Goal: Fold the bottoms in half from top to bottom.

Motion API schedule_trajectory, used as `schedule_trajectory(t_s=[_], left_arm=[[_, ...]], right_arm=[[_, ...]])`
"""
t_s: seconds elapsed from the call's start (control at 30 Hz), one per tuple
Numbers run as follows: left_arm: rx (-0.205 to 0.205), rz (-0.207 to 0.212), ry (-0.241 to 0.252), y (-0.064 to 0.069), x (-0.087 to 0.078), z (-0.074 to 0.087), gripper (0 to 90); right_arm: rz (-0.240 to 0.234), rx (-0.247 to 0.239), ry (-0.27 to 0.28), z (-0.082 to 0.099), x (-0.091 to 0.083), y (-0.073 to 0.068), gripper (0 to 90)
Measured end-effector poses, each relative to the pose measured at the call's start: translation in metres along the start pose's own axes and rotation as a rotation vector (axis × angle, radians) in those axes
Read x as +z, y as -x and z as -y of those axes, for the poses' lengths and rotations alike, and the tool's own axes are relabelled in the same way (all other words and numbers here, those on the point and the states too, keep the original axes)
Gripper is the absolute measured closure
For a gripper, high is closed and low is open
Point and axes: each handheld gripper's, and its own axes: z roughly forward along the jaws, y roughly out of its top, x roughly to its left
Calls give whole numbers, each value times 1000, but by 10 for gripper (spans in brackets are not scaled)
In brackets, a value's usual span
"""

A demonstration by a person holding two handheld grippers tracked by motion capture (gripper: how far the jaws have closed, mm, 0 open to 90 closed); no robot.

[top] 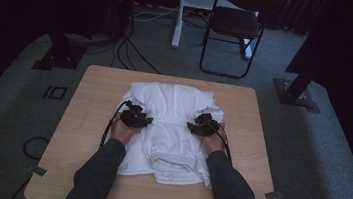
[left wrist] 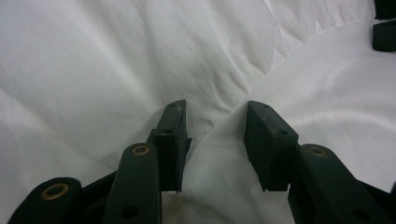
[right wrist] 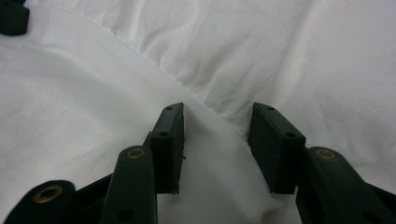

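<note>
Fingers (left wrist: 264,140) of both grippers released — parted over white garment (top: 174,104), wooden table (top: 93,105), grey carpet (top: 7,105) — dark room

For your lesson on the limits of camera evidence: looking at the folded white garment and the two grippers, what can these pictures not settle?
- High view: the garment's underside and inner layers, hidden by its own folds.
- High view: the fingers of the left gripper and right gripper, too small and dark to make out.
- Both gripper views: the garment's outline, cut off by the frame edges.
- High view: the person's body, cut off by the bottom edge.
</note>
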Motion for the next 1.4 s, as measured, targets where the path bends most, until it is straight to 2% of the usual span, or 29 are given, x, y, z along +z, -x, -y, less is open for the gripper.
schedule_trajectory(t_s=[0.07, 0.2, 0.27, 0.5, 0.6, 0.63, 0.7, 0.73, 0.8, 0.83, 0.87, 0.9, 0.97, 1.0, 1.07, 1.17, 1.23, 1.27, 1.33, 1.37, 1.4], left_arm=[[-1, 16, 2, 1, -5, 6, 597], [21, 20, -3, 12, -15, 18, 600], [16, 19, -3, 20, -20, 25, 601], [48, 16, -32, 48, -42, 50, 601], [82, 31, -41, 54, -53, 52, 633], [95, 16, -25, 53, -58, 48, 633], [96, -40, 29, 45, -66, 35, 590], [80, -67, 55, 38, -69, 28, 559], [36, -123, 75, 17, -69, 11, 495], [36, -123, 75, 17, -69, 11, 471], [-53, -188, 74, -14, -59, -6, 422], [-75, -196, 79, -25, -53, -11, 383], [-88, -234, 82, -43, -41, -16, 345], [-88, -234, 82, -43, -41, -16, 309], [-141, -257, 59, -59, -25, -17, 292], [-201, -266, 36, -68, -12, -13, 265], [-220, -246, 6, -69, -5, -8, 263], [-195, -256, 8, -66, -4, -7, 252], [-179, -255, -5, -64, -4, -8, 272], [-176, -246, -13, -62, -5, -8, 319], [-161, -228, -19, -60, -6, -8, 402]], right_arm=[[-18, 20, 9, 5, -3, -1, 548], [-41, 5, -3, 14, -13, -7, 549], [-41, 3, 4, 19, -17, -12, 549], [-57, -26, -2, 41, -39, -32, 549], [-67, -43, 9, 51, -46, -39, 549], [-71, -43, 13, 53, -48, -40, 549], [-77, -41, 24, 56, -50, -40, 549], [-81, -32, 27, 57, -50, -39, 550], [-86, -21, 28, 56, -50, -39, 550], [-86, -21, 28, 56, -50, -39, 550], [-79, -22, 31, 57, -50, -40, 550], [-77, -23, 32, 57, -50, -40, 550], [-74, -30, 32, 58, -51, -41, 550], [-74, -30, 32, 58, -51, -41, 550], [-69, -37, 36, 59, -51, -42, 551], [-79, -39, 37, 59, -51, -40, 553], [-84, -35, 36, 59, -51, -40, 553], [-83, -36, 35, 59, -51, -40, 554], [-80, -41, 29, 59, -52, -41, 555], [-79, -46, 25, 60, -53, -42, 556], [-81, -47, 22, 60, -54, -42, 557]])
